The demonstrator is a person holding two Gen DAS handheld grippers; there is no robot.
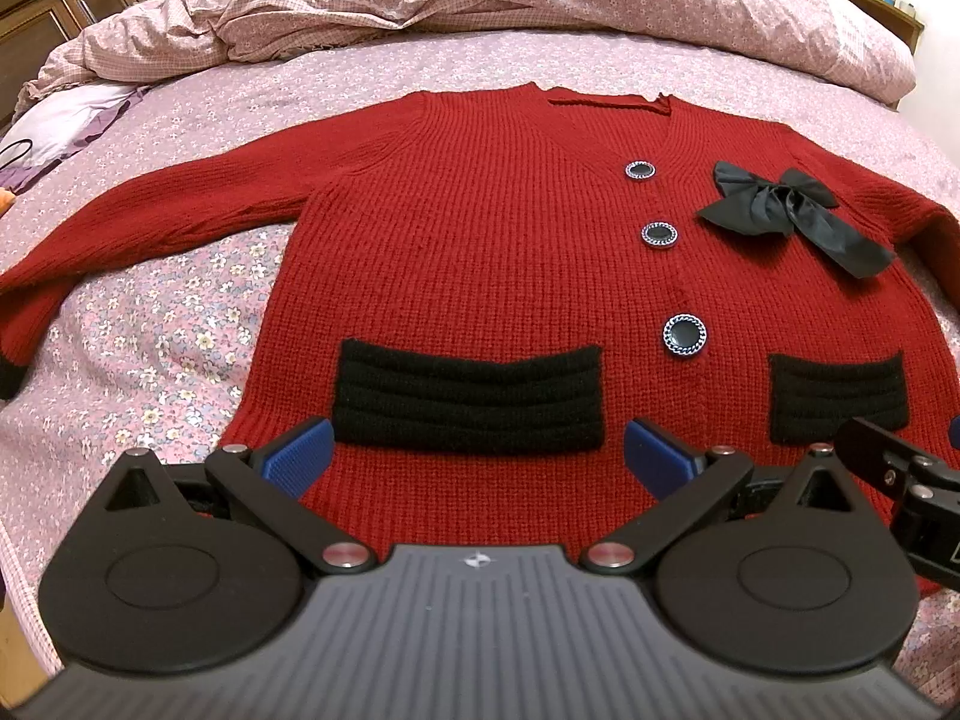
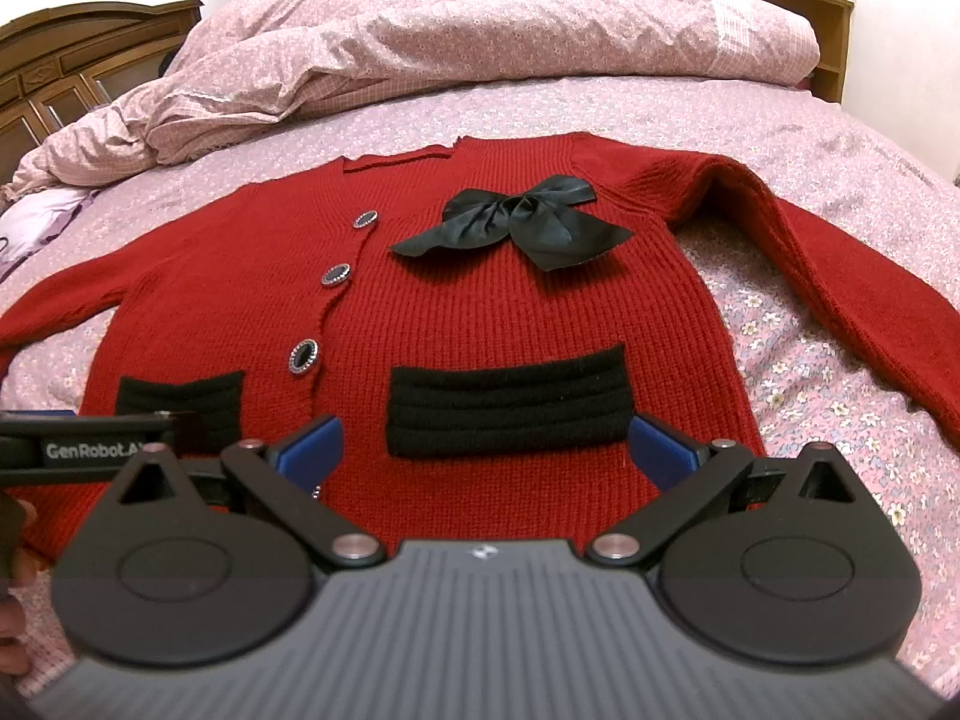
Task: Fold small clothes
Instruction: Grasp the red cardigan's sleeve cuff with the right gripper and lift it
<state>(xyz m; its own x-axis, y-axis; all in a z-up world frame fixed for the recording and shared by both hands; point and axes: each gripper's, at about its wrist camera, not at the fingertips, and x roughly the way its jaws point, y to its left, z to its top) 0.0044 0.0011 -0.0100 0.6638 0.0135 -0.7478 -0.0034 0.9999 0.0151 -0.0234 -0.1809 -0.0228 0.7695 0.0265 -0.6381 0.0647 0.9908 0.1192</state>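
A red cardigan lies flat, front up and buttoned, on the bed, sleeves spread to both sides. The left claw is released, its blue fingers wide apart over the hem, one black pocket just ahead between them. The right claw is likewise spread and grasps nothing, the other black pocket just ahead, a black bow farther ahead, three buttons ahead to its left.
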